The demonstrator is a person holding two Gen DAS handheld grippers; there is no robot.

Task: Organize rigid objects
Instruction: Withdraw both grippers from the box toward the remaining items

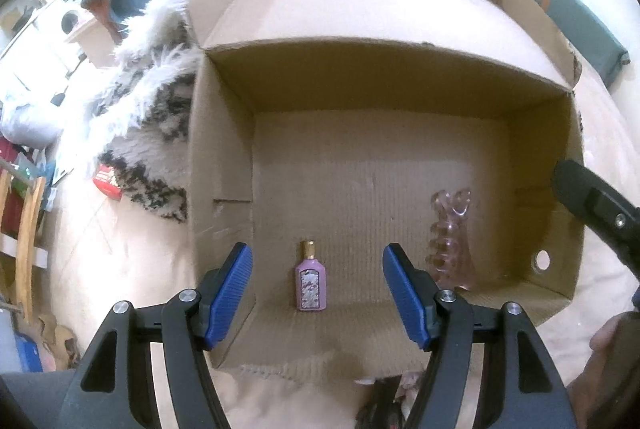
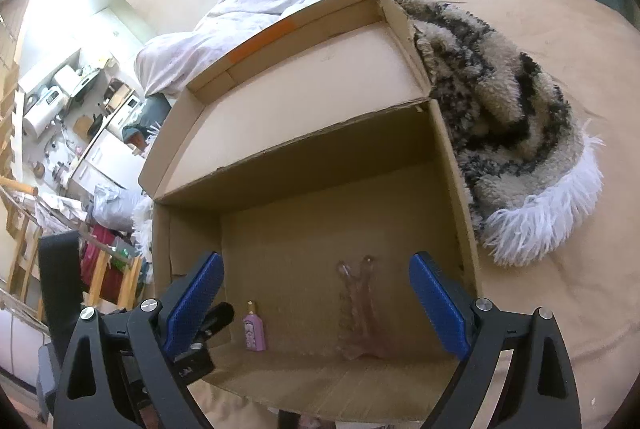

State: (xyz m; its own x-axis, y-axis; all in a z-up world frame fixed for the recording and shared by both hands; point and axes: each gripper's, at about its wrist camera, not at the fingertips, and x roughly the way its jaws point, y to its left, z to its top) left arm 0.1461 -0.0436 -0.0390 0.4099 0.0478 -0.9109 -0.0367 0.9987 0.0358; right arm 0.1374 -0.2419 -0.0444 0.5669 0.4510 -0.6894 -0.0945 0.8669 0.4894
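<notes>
While the left tongs (image 1: 318, 293) are hanging spread apart and empty over the cardboard box (image 1: 224, 157) on the bed, a pink perfume bottle (image 1: 310, 283) is standing upright on the box floor between the blue pads, with a clear pink hair claw clip (image 1: 454, 241) just to its right. Judged: a placing step is closing; further items need fetching.

Seen from the right wrist, the right tongs (image 2: 316, 305) are likewise gaping with nothing held, facing the same cardboard box (image 2: 452, 165); perfume bottle (image 2: 254, 329) and claw clip (image 2: 360, 313) are sitting apart near its front wall.

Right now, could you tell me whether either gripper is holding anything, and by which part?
Nothing is held. The left gripper and right gripper are both open above the cardboard box.
</notes>
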